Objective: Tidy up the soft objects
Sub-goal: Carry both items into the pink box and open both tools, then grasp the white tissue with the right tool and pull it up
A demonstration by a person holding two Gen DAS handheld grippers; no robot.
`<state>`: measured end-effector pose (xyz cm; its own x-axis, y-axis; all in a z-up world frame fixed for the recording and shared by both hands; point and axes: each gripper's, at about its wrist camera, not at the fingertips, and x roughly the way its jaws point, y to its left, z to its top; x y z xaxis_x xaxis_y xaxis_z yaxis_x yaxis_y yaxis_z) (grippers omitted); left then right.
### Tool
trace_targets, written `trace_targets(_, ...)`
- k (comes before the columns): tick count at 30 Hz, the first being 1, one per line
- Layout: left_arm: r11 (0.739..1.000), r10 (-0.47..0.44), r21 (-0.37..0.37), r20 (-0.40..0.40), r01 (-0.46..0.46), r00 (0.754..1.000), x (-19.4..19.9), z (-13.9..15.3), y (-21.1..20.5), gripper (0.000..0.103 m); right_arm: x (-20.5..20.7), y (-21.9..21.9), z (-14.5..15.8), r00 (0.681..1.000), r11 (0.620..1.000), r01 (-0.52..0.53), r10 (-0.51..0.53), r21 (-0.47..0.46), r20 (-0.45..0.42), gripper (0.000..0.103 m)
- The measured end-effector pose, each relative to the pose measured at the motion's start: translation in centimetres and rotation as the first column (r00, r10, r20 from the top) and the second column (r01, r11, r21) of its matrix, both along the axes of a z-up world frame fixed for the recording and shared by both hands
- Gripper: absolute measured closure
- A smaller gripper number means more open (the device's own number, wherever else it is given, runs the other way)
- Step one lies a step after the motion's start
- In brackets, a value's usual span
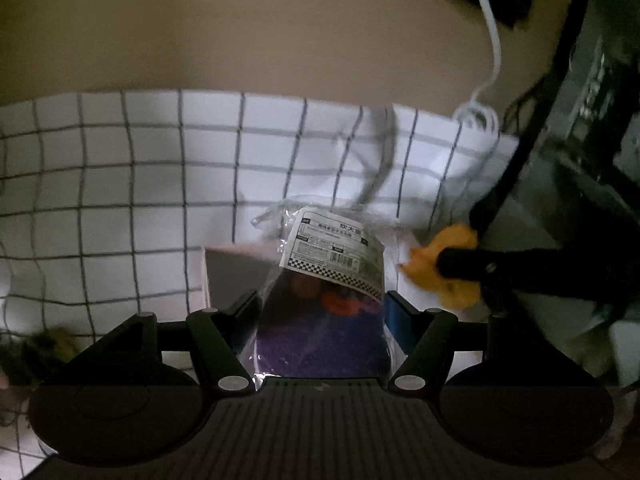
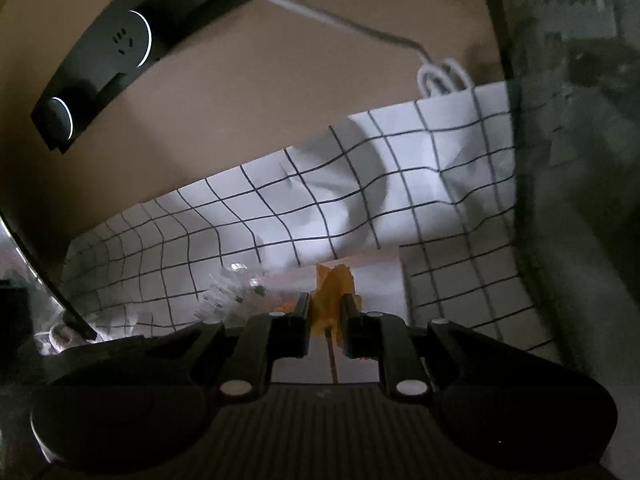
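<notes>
The left tool point(image 1: 320, 312) is seen closed on a clear plastic packet point(image 1: 332, 280), which is clamped between its two fingers point(image 1: 244, 304); the packet carries a white printed label with a barcode and checkered edge, and purple and orange soft contents show through the film. The right tool point(image 2: 326, 316) is seen gripping an orange soft item point(image 2: 334, 286), pinched between its narrowly spaced fingers point(image 2: 302, 312); a thin orange strand is seen hanging from the item between the fingers. In the left wrist view the right tool point(image 1: 444, 266) is found just right of the packet, with the orange soft item point(image 1: 448, 268) bunched around its dark tip.

The white cloth point(image 1: 140, 184) with a dark grid pattern serves as landmark. Both held things are located over its near part, and the cloth is creased and raised in folds behind them. A flat grey card point(image 1: 236, 268) with a pale border is seen lying on the cloth, just left of the packet and partly hidden by it. Beyond the far edge of the cloth a tan surface point(image 1: 240, 32) is shown. A white cable point(image 1: 492, 36) is seen running down to the far right corner of the cloth, where it ends in loops. A black power strip point(image 2: 100, 64) with ring-lit sockets is located above the far left of the cloth in the right wrist view. A dark fuzzy object point(image 1: 36, 352) is seen at the cloth's near left edge; what it is cannot be told.
</notes>
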<state>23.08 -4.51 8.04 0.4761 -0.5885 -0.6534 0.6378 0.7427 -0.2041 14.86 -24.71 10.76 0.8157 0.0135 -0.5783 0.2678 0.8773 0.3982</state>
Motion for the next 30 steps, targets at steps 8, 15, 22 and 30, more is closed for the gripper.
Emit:
trace_targets(8,0.997,-0.001,0.083,-0.055,0.005,0.998,-0.3,-1.0,-0.8,0.03,-0.7,0.2,0.6,0.998,0.999,0.039,-0.037,-0.035,0.057,0.066)
trace_targets(15,0.991,-0.023,0.13,-0.081,0.033,0.996,-0.9,-2.3,-1.9,0.029,-3.9,-0.1,1.5,0.996,0.998,0.056,-0.054,-0.026,0.072,0.055)
trace_targets(22,0.987,-0.009,0.162,-0.032,0.014,0.999,-1.4,-2.7,-1.8,0.03,-6.3,0.1,0.1,0.998,0.998,0.056,-0.056,-0.011,0.022,0.054)
trace_targets(30,0.956,-0.115,0.253,-0.128,0.145,0.985,0.3,-2.9,-3.4,0.032,-8.6,2.6,-1.1,0.998,0.996,0.06,-0.062,-0.066,-0.021,0.054)
